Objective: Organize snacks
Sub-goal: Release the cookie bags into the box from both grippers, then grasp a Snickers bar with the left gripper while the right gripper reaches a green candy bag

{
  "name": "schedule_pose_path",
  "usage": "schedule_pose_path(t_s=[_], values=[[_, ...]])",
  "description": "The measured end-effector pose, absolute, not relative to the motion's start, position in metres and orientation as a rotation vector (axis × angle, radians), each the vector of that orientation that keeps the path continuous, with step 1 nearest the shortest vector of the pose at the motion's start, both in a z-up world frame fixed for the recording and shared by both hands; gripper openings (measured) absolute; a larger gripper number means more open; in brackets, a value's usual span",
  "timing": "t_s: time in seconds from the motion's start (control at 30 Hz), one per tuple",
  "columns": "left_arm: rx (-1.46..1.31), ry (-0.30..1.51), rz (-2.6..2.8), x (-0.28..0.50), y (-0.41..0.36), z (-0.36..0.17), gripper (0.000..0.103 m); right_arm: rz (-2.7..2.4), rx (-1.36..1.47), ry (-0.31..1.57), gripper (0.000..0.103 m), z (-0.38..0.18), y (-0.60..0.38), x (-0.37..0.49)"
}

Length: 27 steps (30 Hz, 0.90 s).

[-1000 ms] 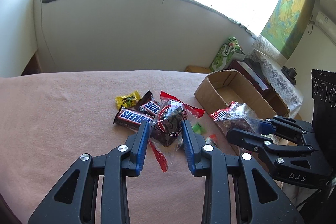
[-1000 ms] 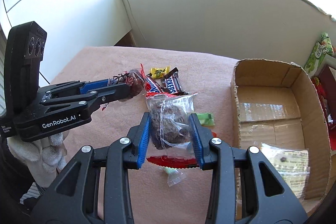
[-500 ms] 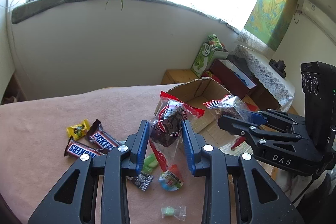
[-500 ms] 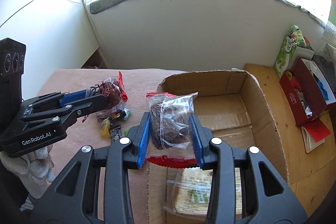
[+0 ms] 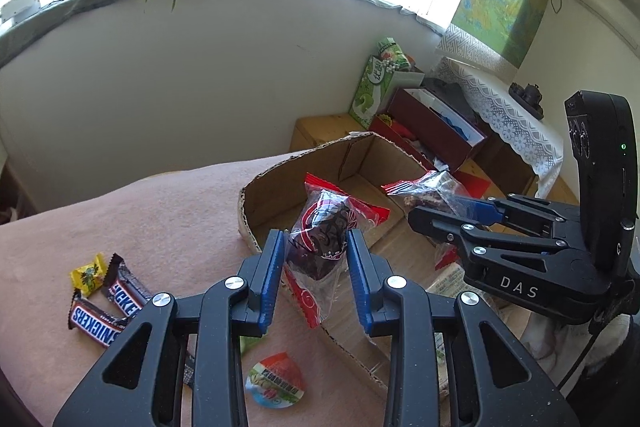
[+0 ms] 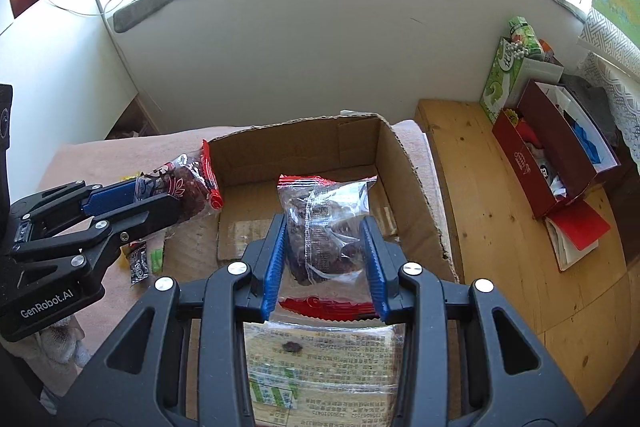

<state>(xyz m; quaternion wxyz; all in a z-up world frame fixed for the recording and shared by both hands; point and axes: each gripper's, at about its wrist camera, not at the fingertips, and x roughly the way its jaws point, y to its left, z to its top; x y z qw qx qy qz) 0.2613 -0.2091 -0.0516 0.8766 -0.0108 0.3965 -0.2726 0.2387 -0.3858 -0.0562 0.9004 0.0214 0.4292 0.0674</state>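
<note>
The left gripper [image 5: 316, 263] is clenched on a clear snack bag with red sealed ends [image 5: 324, 227], dark dried fruit showing through the film, and holds it above the near-left rim of the open cardboard box [image 5: 280, 179]. The right gripper [image 6: 325, 251] grasps a second clear bag of dark dried fruit [image 6: 326, 223] between its blue pads, hanging over the inside of the box, whose brown floor shows behind it. Inside the box, beneath the right gripper, lies a flat pale packet with printed text [image 6: 320, 367]. The box rests on a surface covered with a pink cloth [image 5: 140, 219]. On that cloth, left of the box, lie two Snickers bars [image 5: 108, 307], a small yellow candy [image 5: 89, 273] just beside them, and a round foil-lidded cup [image 5: 275, 383] near the left gripper's base.
</note>
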Motion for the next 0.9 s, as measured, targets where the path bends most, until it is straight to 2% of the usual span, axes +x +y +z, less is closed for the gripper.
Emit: schedule_pose_path(t_s=[0.27, 0.5, 0.9], values=[[-0.005, 0.843, -0.567, 0.261, -0.215, -0.054, 0.037, 0.118, 0.067, 0.897, 0.039, -0.063, -0.397, 0.24], [-0.006, 0.828, -0.556, 0.256, -0.212, -0.05, 0.037, 0.104, 0.069, 0.891, 0.044, -0.061, -0.397, 0.236], [-0.045, 0.799, -0.531, 0.247, -0.181, -0.035, 0.037, 0.111, 0.063, 0.873, 0.044, -0.051, -0.386, 0.22]])
